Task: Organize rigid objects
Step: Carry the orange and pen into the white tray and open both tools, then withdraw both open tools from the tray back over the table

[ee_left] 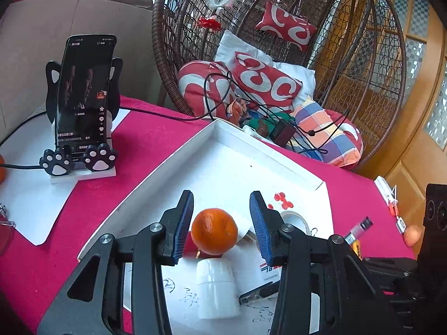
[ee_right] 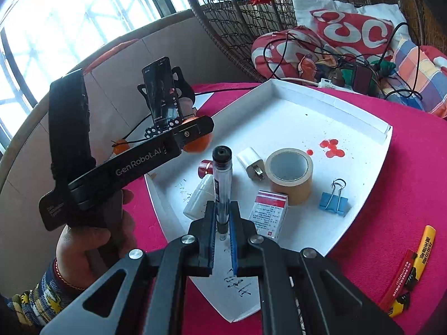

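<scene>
Two grippers work over a white tray [ee_right: 363, 145] on the pink table [ee_right: 405, 195].

The left gripper [ee_left: 221, 223] is wide apart around an orange [ee_left: 214, 231], not pinching it. The right gripper [ee_right: 222, 217] is squeezed tight on a clear pen [ee_right: 222, 181], held above the tray near a tape roll [ee_right: 290, 178], small box [ee_right: 269, 213] and blue clip [ee_right: 333, 202].

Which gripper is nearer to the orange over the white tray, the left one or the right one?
Left. The left gripper has the orange between its open fingers. The right gripper, shut on a pen, is off to the side, over the white tray.
</scene>
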`<state>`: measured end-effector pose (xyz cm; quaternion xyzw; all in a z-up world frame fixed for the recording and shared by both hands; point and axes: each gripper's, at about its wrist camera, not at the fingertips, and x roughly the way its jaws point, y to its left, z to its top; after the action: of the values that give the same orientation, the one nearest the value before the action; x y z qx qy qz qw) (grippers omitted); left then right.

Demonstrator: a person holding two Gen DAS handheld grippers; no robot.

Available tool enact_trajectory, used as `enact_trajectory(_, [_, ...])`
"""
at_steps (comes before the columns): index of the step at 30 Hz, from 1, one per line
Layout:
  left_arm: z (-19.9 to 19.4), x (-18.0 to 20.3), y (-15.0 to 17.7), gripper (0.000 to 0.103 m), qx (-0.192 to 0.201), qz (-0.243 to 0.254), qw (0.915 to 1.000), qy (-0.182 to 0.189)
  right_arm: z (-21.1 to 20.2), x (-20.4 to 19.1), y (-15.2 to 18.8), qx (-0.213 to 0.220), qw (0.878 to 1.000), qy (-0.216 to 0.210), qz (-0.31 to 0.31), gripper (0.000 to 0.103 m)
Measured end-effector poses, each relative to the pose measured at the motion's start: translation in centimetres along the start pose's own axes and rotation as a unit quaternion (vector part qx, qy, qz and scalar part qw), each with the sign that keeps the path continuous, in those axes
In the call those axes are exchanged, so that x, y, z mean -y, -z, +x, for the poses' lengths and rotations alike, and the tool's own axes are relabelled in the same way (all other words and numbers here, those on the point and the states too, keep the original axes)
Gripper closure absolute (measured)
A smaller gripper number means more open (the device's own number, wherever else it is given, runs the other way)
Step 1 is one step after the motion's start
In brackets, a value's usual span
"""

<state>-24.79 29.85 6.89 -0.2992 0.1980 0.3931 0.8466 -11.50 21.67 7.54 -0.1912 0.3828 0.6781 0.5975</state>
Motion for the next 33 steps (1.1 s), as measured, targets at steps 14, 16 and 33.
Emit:
enact_trajectory(14, [-1.9, 1.5, 0.8, 0.000, 0.042, 0.021, 0.9966, -0.067, -2.4, 0.5, 0.5, 0.091, 0.992, 0.092, -0.003, 0.008])
enact_trajectory(16, [-2.3, 1.8, 1.1, 0.000, 0.040, 0.016, 0.9978, -0.050, -3.8, 0.8, 0.8, 0.112, 0.989, 0.097, -0.001, 0.004])
enact_trajectory(33, [-5.6, 11.2, 11.8, 0.000, -0.156, 0.132, 0.9222, 0.328, -11.8, 12.4, 9.5, 0.120, 0.960, 0.213, 0.135, 0.000])
